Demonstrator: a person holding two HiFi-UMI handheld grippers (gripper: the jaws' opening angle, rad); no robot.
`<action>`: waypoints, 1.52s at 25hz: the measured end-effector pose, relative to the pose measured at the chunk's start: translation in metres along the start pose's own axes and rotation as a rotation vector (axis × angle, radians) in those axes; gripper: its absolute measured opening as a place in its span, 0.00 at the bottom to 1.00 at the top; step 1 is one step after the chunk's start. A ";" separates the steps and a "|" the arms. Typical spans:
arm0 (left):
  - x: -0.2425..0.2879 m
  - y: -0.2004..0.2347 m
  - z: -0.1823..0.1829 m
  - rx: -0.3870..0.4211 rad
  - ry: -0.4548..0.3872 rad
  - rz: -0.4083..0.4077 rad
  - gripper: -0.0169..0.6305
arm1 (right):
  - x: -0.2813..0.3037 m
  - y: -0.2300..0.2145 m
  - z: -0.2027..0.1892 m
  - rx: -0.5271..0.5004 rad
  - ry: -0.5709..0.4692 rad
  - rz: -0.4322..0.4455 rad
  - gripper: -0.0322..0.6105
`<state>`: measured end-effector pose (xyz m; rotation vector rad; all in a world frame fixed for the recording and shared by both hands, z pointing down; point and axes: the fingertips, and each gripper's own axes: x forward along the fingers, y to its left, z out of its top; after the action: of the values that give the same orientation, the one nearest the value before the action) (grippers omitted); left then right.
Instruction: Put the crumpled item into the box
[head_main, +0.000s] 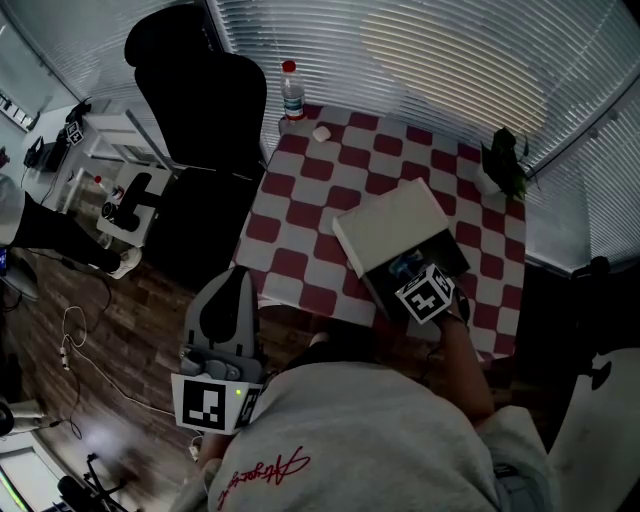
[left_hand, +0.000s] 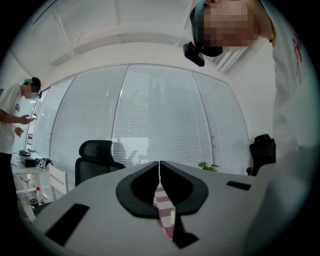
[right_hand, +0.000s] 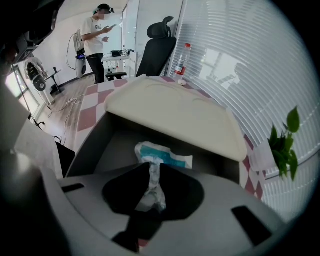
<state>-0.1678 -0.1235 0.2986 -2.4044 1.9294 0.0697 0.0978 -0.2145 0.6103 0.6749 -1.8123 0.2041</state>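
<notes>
Right tongs (right_hand: 151, 167) sit closest to me, pointing steeply down & clamped on the crumpled item (right_hand: 162, 156), white w/ teal print. It's inside the open dark box (right_hand: 107, 145), cream lid (right_hand: 170, 107) standing open beyond it. Box stands on the checkered surface (head_main: 300, 200), near my edge. Left tongs (left_hand: 160, 167) are closed on nothing, held level, off the surface to its left.
</notes>
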 end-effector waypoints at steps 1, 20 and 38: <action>0.000 0.000 0.000 0.000 0.000 -0.002 0.06 | 0.000 0.000 0.000 -0.008 -0.004 -0.007 0.17; -0.002 -0.005 -0.003 0.005 0.029 -0.025 0.06 | -0.002 0.003 0.000 -0.022 -0.040 -0.046 0.25; 0.001 -0.011 -0.003 0.008 0.033 -0.052 0.06 | -0.012 0.001 -0.002 0.025 -0.071 -0.081 0.26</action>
<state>-0.1572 -0.1226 0.3020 -2.4639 1.8755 0.0195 0.1012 -0.2086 0.6004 0.7805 -1.8488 0.1512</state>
